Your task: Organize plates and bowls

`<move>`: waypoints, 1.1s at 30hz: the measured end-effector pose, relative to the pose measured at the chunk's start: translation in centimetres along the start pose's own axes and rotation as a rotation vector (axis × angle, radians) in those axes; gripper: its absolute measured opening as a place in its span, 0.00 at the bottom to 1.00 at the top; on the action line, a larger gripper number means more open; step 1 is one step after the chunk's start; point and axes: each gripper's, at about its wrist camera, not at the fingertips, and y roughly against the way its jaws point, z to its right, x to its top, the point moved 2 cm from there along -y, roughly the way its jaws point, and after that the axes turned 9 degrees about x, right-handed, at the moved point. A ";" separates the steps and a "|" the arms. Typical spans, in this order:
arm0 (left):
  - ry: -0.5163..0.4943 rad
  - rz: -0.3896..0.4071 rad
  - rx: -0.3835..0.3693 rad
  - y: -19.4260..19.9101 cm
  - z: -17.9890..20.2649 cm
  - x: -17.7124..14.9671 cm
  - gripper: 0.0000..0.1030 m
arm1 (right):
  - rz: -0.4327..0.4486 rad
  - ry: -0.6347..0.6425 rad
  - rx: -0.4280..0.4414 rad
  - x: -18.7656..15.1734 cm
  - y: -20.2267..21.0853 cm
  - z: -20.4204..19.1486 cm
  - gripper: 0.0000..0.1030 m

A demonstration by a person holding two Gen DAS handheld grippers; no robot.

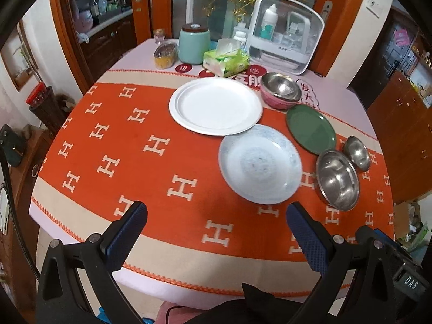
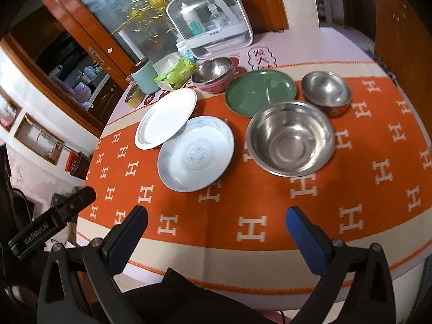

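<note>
On the orange patterned cloth lie a white plate [image 1: 215,105] [image 2: 166,117], a pale blue patterned plate [image 1: 259,164] [image 2: 195,153] and a green plate [image 1: 310,128] [image 2: 260,92]. A large steel bowl [image 1: 338,179] [image 2: 291,138], a small steel bowl [image 1: 357,152] [image 2: 326,91] and a pink-sided steel bowl [image 1: 280,89] [image 2: 213,74] stand beside them. My left gripper [image 1: 216,217] is open and empty above the near cloth, short of the blue plate. My right gripper [image 2: 216,217] is open and empty, short of the large bowl.
At the back of the table [image 1: 129,56] stand a white lidded storage box [image 1: 286,33] [image 2: 210,16], a green tissue pack [image 1: 225,59] [image 2: 175,74], a mint jar [image 1: 193,44] [image 2: 144,78] and a small tin [image 1: 164,55]. The left gripper's body [image 2: 51,222] shows at the right wrist view's left edge.
</note>
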 end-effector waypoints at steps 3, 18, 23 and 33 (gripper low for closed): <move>-0.010 -0.034 -0.004 -1.4 -1.3 1.0 0.99 | -0.016 -0.029 0.011 0.5 -1.5 -0.7 0.99; -0.102 -0.145 0.045 -10.1 -7.4 9.2 0.95 | -0.035 -0.119 -0.062 5.9 -9.2 -3.3 0.99; -0.112 -0.157 0.046 -13.7 -8.9 12.8 0.95 | -0.001 -0.122 -0.099 8.5 -12.1 -3.5 0.99; -0.064 -0.203 -0.044 -21.0 -10.4 17.7 0.95 | 0.087 -0.047 -0.096 12.8 -17.7 -4.4 0.91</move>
